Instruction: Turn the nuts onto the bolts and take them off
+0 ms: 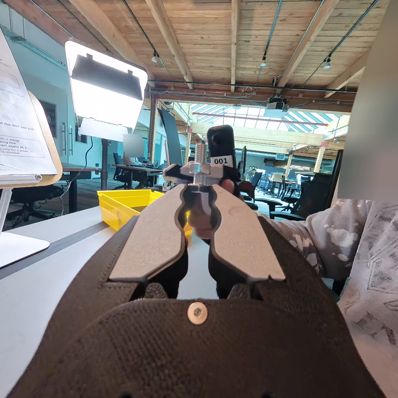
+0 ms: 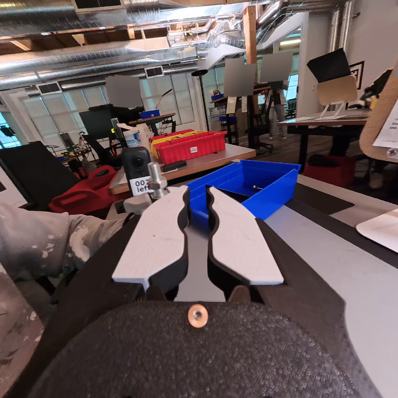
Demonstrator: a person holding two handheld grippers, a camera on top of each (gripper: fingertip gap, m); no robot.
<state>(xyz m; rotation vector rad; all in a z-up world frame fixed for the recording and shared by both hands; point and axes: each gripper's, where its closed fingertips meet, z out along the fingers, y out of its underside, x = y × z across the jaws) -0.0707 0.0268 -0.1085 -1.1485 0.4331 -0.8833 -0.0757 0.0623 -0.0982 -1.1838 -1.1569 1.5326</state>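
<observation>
left tongs (image 1: 199, 189): nearest the lens in the left wrist view, tips clamped on the bolt (image 1: 199, 165) at its head end; shank stands upright above them.
nut (image 1: 199, 169): low on the thread, a good length of bare thread above it.
right tongs (image 2: 198, 193): jaws apart, holding nothing in the right wrist view; in the left view their tips sit at nut height beside it, contact unclear.
step, my read: regrip between turns on the nut.
how: close squarely on two opposite flats, keep the turning axis along the shank, left hand holds the bolt steady, short turns.
risk: slipping off onto the thread.
yellow bin (image 1: 120, 203): on the table (image 1: 64, 258) behind the left tongs.
blue bin (image 2: 269, 187): beyond the right tongs, one small metal part inside.
</observation>
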